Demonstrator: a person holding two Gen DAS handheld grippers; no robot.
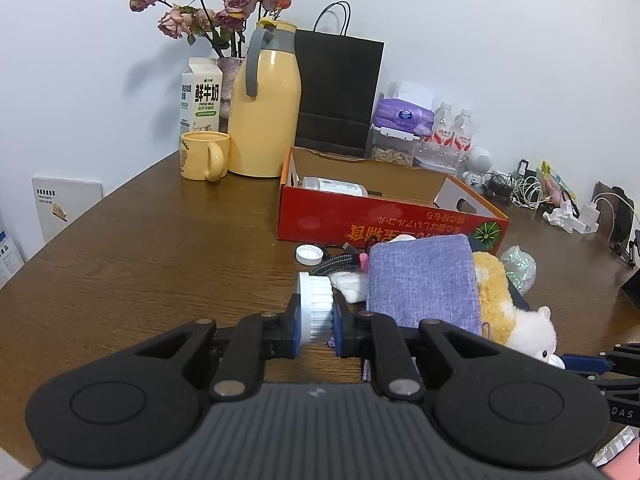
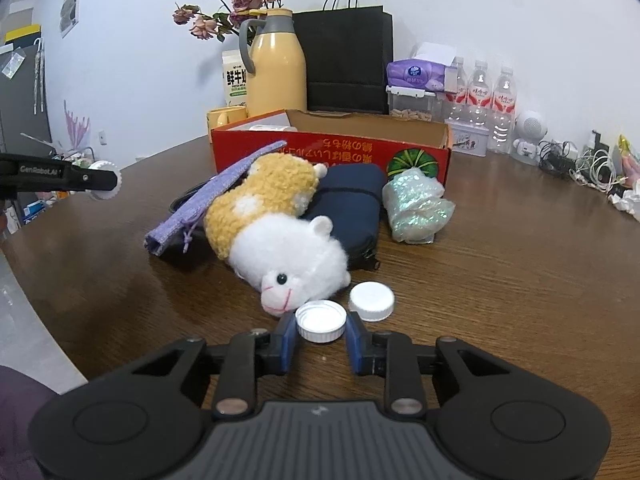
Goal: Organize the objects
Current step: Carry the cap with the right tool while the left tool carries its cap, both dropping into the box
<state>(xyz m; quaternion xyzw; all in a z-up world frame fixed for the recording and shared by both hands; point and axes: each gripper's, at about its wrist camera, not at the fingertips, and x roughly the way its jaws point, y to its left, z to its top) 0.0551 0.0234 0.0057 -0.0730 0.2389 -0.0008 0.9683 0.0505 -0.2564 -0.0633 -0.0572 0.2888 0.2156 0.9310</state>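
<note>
**2 caps in my tongs, the red box waiting behind**

The brown wooden table (image 2: 500, 280) carries everything I work with. At its back stands the open red cardboard box (image 2: 332, 150), printed with a green melon, and a white bottle (image 1: 334, 187) lies inside it.

Just in front of the box rests the yellow and white plush hamster (image 2: 280, 236), touching a folded purple cloth pouch (image 2: 212, 200) on one side and a dark navy fabric pouch (image 2: 352, 200) on the other. A crumpled iridescent plastic wrapper (image 2: 416, 204) sits beside the navy pouch.

My left gripper (image 1: 316, 322) is clamped on a ribbed white bottle cap (image 1: 316, 304), held on its side above the table.

My right gripper (image 2: 320, 330) stands with its blue pads around an upturned white screw cap (image 2: 321, 322) on the table; I cannot tell whether they press it. A 2nd white cap (image 2: 371, 301), top up, lies just beside it, near the hamster's nose.
</note>
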